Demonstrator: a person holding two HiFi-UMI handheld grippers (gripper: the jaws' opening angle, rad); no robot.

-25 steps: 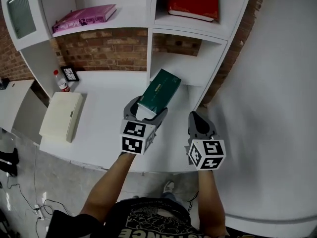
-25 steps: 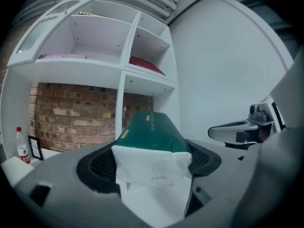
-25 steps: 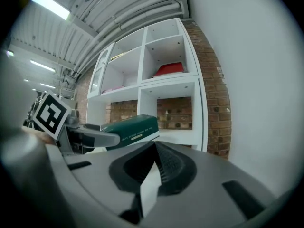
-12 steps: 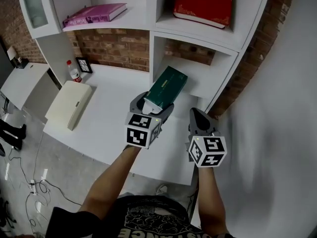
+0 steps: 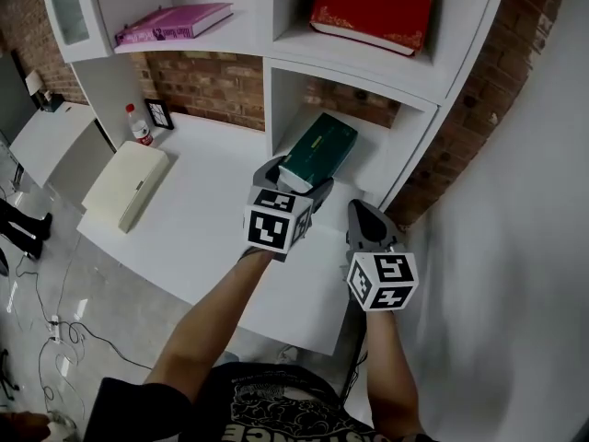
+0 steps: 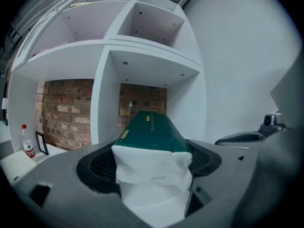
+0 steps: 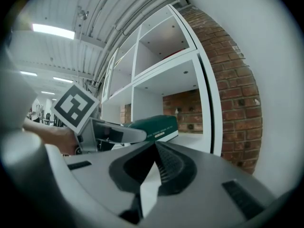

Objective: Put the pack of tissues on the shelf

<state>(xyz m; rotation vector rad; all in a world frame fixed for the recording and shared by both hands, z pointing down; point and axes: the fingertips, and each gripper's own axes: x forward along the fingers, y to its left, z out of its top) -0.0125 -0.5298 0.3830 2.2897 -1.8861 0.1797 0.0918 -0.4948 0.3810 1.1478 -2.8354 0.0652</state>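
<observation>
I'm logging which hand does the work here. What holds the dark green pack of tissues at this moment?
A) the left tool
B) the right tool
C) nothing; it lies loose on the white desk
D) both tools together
A: the left tool is clamped on the white end of the dark green pack of tissues, while the right tool is shut on nothing beside it.

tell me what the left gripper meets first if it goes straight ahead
The left gripper, shut on the tissue pack, likely meets the compartment's brick back wall first; depth unclear.
</observation>
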